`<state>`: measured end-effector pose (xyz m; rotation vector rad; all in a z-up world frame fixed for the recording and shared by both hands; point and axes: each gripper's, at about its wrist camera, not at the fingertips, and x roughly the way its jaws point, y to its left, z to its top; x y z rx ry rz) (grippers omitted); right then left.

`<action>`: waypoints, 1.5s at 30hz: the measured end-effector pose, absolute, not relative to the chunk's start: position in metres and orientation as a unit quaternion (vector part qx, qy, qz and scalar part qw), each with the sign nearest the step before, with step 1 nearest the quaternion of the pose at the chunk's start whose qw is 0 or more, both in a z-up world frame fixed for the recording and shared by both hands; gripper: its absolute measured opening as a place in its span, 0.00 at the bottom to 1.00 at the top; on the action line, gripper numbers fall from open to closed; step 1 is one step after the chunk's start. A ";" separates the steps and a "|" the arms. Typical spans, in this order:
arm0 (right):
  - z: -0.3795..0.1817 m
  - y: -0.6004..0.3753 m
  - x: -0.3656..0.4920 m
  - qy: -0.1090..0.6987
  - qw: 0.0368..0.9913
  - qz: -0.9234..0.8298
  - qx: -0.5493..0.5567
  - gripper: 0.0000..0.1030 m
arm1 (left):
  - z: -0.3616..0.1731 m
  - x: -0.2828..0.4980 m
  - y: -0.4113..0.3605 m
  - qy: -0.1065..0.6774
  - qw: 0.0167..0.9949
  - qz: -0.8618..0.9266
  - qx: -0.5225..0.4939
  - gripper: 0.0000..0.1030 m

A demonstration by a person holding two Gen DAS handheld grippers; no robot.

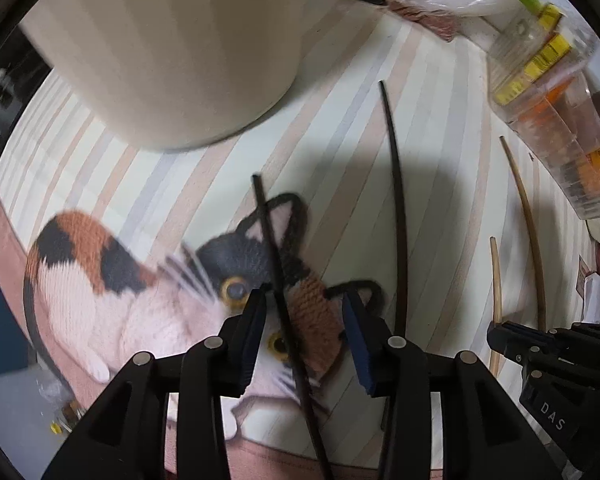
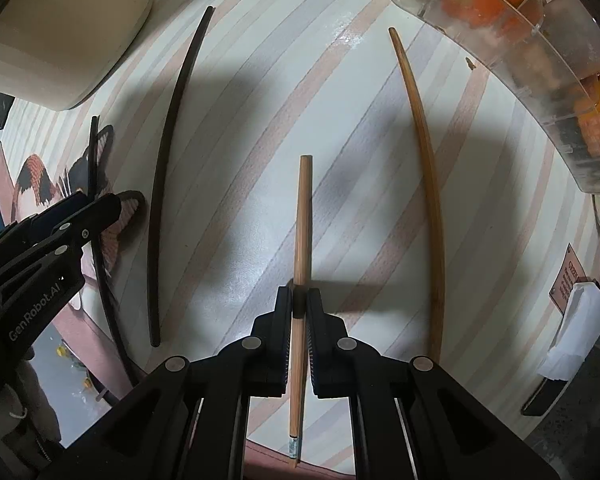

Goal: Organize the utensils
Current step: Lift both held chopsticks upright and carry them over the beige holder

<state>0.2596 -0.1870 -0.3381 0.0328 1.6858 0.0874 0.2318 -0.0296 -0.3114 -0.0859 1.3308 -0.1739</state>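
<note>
On the striped surface point(image 2: 260, 120), my right tool point(image 2: 299, 304) clamps a bamboo chopstick point(image 2: 302, 220); my left tool point(image 1: 304, 320) gapes around a black chopstick point(image 1: 278, 280).

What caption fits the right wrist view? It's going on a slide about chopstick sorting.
Right gripper shut on a wooden chopstick, between a black chopstick and another wooden one.

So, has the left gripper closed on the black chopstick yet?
No: the left gripper is open, its fingers standing apart on either side of the black chopstick, which lies on the cat picture.
</note>
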 end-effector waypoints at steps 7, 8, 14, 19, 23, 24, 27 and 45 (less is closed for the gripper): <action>-0.344 -0.193 0.270 0.743 0.669 0.032 0.012 0.08 | -0.318 0.228 -0.027 0.646 0.761 -0.059 -0.020 0.34; -0.346 -0.192 0.269 0.742 0.669 0.032 0.011 0.08 | -0.318 0.228 -0.030 0.645 0.762 -0.057 -0.014 0.34; -0.355 -0.189 0.263 0.740 0.672 0.031 0.002 0.08 | -0.317 0.234 -0.050 0.629 0.776 -0.055 0.017 0.14; -0.356 -0.186 0.252 0.725 0.688 0.026 -0.003 0.08 | -0.317 0.242 -0.054 0.629 0.775 -0.062 0.020 0.04; -0.355 -0.185 0.241 0.711 0.702 0.026 -0.004 0.07 | -0.313 0.239 -0.048 0.623 0.780 -0.060 0.016 0.03; -0.353 -0.187 0.239 0.706 0.707 0.030 0.006 0.07 | -0.308 0.238 -0.046 0.619 0.783 -0.061 0.013 0.03; -0.342 -0.190 0.232 0.690 0.723 0.039 0.026 0.07 | -0.291 0.232 -0.034 0.605 0.794 -0.061 0.008 0.03; -0.210 -0.195 0.216 0.533 0.841 0.070 0.058 0.07 | -0.154 0.199 -0.019 0.474 0.875 -0.099 0.006 0.03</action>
